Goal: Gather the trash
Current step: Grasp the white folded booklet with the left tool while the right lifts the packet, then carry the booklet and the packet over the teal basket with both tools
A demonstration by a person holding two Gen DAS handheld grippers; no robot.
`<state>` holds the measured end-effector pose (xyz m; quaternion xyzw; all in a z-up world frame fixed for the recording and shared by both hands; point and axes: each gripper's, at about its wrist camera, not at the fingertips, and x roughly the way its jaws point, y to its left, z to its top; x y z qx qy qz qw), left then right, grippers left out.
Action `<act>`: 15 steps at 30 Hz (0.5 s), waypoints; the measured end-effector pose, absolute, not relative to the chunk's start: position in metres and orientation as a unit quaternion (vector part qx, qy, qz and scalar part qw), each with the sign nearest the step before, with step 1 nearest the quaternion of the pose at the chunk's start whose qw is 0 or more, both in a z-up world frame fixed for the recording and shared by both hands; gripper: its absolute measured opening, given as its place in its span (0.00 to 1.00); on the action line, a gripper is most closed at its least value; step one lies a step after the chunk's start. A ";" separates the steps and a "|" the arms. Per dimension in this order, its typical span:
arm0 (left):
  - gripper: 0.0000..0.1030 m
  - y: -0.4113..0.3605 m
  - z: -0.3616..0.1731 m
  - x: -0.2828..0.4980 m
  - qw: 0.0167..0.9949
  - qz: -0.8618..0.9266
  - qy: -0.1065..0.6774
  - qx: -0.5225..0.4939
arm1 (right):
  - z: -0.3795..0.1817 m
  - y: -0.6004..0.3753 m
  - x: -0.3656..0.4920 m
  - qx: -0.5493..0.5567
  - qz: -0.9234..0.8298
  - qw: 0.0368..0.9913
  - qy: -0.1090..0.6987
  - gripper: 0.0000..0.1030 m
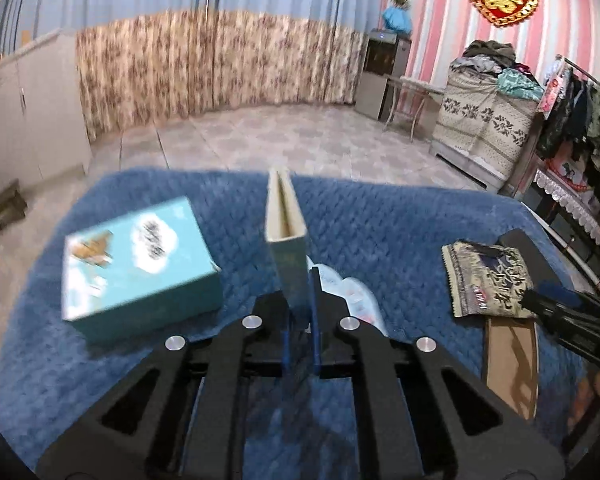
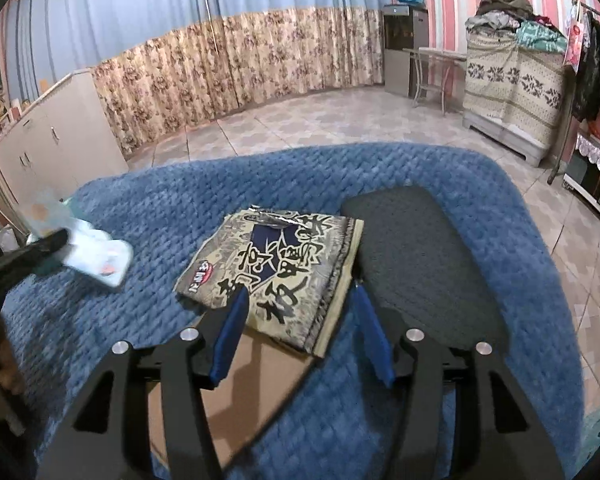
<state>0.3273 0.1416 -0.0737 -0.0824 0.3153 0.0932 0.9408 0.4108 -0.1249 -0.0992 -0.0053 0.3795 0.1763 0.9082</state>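
Note:
My left gripper (image 1: 300, 280) is shut on a thin teal carton (image 1: 286, 232), held upright on edge above the blue blanket (image 1: 380, 216). A larger teal box (image 1: 140, 264) lies to its left, and a white wrapper (image 1: 352, 292) lies just right of the fingers. My right gripper (image 2: 300, 296) is open, its blue pads on either side of the near edge of a beige snack bag with black lettering (image 2: 276, 264). The bag also shows in the left wrist view (image 1: 488, 276). It lies partly on brown cardboard (image 2: 244, 392).
A dark grey oval pad (image 2: 420, 264) lies on the blanket right of the bag. The white wrapper (image 2: 100, 260) lies at the left. Beyond the blanket are tiled floor (image 2: 340, 120), cream cabinets (image 2: 60, 140), floral curtains and a covered chest (image 2: 516, 84).

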 end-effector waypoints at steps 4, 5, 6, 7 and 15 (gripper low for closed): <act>0.06 0.136 -0.056 0.309 0.947 0.093 0.300 -0.066 | -0.104 -0.124 0.417 0.004 0.170 0.907 0.385 0.34; 0.06 0.134 -0.053 0.306 0.948 0.091 0.297 -0.064 | -0.103 -0.124 0.415 0.004 0.171 0.909 0.380 0.17; 0.06 0.134 -0.051 0.303 0.949 0.089 0.296 -0.063 | -0.101 -0.126 0.413 0.007 0.176 0.910 0.376 0.15; 0.06 0.134 -0.048 0.301 0.950 0.087 0.294 -0.061 | -0.098 -0.128 0.410 0.007 0.182 0.911 0.370 0.14; 0.06 0.112 -0.029 0.281 0.955 0.073 0.284 -0.052 | -0.053 -0.160 0.363 0.004 0.179 0.932 0.314 0.11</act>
